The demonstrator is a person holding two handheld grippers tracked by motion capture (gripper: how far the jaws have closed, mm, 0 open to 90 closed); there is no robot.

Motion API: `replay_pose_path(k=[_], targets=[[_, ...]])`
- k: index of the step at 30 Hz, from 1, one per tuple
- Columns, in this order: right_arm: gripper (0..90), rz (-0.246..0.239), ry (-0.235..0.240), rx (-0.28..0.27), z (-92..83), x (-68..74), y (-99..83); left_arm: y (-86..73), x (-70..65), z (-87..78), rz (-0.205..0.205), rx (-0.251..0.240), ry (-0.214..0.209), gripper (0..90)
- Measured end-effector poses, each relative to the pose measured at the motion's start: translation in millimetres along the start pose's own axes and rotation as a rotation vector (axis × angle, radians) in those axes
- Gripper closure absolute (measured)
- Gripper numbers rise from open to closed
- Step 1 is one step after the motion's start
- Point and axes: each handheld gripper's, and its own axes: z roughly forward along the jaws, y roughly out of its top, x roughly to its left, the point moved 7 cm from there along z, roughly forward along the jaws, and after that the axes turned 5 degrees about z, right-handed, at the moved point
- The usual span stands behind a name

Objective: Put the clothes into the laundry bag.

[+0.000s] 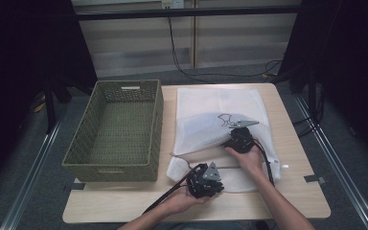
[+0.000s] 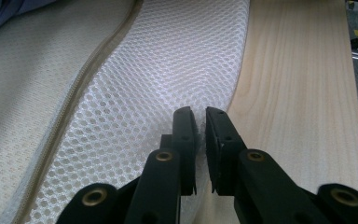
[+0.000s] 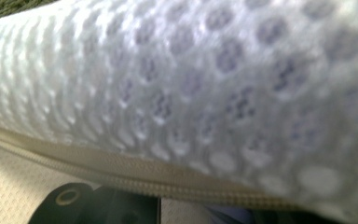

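A white mesh laundry bag [image 1: 215,108] lies on the wooden table [image 1: 297,196]. My left gripper [image 1: 214,184] is at its near edge, and in the left gripper view its jaws [image 2: 201,126] are shut on a fold of the mesh [image 2: 144,79] beside the zipper [image 2: 77,91]. My right gripper [image 1: 239,136] sits farther back at the bag's opening, its tips hidden under the raised mesh flap [image 3: 191,84]. The flap's zipper edge [image 3: 144,179] crosses just above that gripper's black body [image 3: 98,205]. Something with a dark printed outline [image 1: 225,119] shows through the bag.
A green woven basket [image 1: 160,120] stands at the table's left side, close to the bag's left edge. A bit of blue cloth [image 2: 9,11] shows beyond the bag's inner lining. Black cables trail from both grippers, and more run over the floor behind the table.
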Motion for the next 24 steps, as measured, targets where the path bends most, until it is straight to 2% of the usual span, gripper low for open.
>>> replay_pose_path(k=[5, 8, 14, 17, 21, 24], targets=[[69.3, -0.008, -0.024, -0.018, 1.2, -1.7, 1.8, -0.2, 0.1, -0.4, 0.003, 0.006, 0.001, 82.9], [68.9, -0.020, -0.056, -0.037, 3.4, -2.9, 3.2, -0.2, -0.1, -0.4, 0.003, 0.005, 0.002, 82.9], [66.2, -0.019, -0.064, -0.047, 4.3, -2.4, 3.8, -0.5, 0.0, -0.6, 0.007, 0.008, -0.001, 83.0], [64.1, -0.008, -0.011, -0.049, -0.1, 1.8, 3.8, -0.8, 0.1, -0.6, 0.014, 0.005, -0.001, 83.0], [60.4, -0.009, 0.032, -0.039, -14.1, 9.3, 3.0, -0.3, -0.5, 0.0, -0.003, -0.004, -0.001, 83.0], [56.1, -0.003, 0.077, -0.035, -24.2, 13.7, -0.3, -0.5, 0.0, -0.3, -0.001, 0.000, 0.001, 83.0]])
